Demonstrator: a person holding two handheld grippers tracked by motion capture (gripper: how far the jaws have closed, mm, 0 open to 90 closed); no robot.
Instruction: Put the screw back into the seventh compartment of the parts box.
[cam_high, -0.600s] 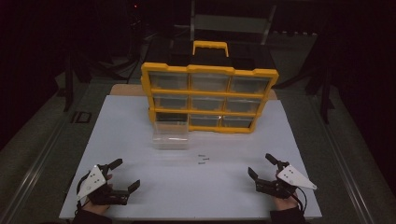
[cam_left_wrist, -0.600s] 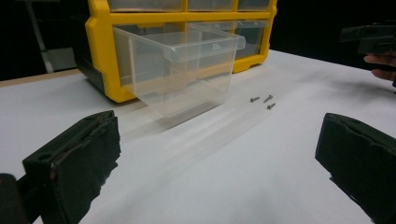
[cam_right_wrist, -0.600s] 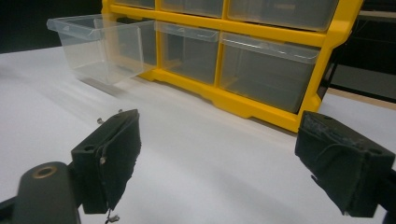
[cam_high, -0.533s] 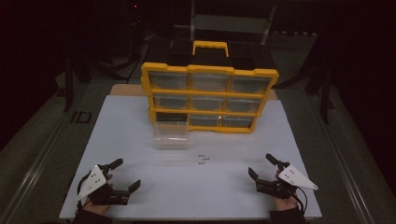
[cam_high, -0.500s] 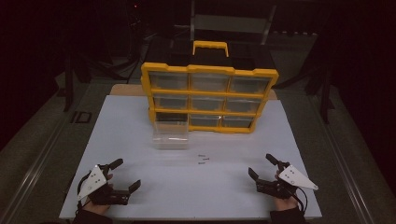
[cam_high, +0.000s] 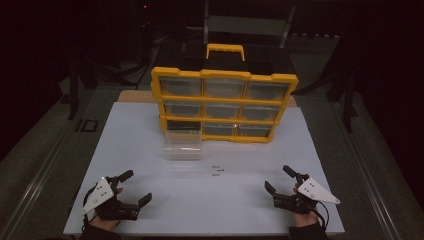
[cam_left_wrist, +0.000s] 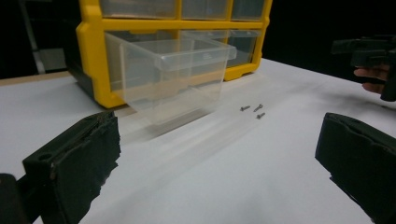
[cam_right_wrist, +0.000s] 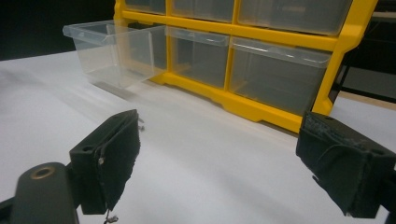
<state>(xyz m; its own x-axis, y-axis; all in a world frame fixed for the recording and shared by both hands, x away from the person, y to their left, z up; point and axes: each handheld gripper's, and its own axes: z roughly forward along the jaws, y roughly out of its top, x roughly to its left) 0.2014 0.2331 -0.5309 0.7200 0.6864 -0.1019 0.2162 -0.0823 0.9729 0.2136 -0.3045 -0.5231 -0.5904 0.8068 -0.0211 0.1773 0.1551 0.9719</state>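
Both hand-held grippers unmoved, wide apart, screws untouched.

Lighting: dim room, black surroundings | brightest area: white surface, evenly lit from above | shadows: soft, faint beside the clear drawer | glare: mild sheen on drawer plastic | focus: near jaws soft and blurred, high view grainy.
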